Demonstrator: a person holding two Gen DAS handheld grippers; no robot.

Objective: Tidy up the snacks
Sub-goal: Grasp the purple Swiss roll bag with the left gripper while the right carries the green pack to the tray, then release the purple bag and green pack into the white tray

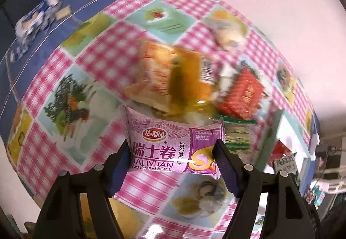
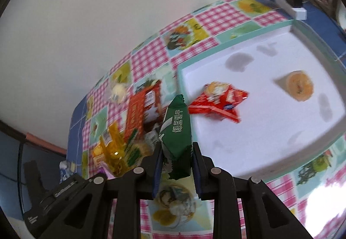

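Pinching a light, crinkly purple Swiss roll packet [image 1: 173, 148] by its short ends, the left gripper [image 1: 173, 152] holds it above the snack pile [image 1: 183, 79], while the right gripper [image 2: 176, 156] clamps a slippery green mung bean biscuit pack [image 2: 177, 131] near the white tray [image 2: 270, 141]

Both cameras look steeply down, each along its own gripper's fingers, close above the checked tablecloth [image 1: 90, 61], and both see the same snack pile [image 2: 129, 126] and white tray [image 2: 259, 141].
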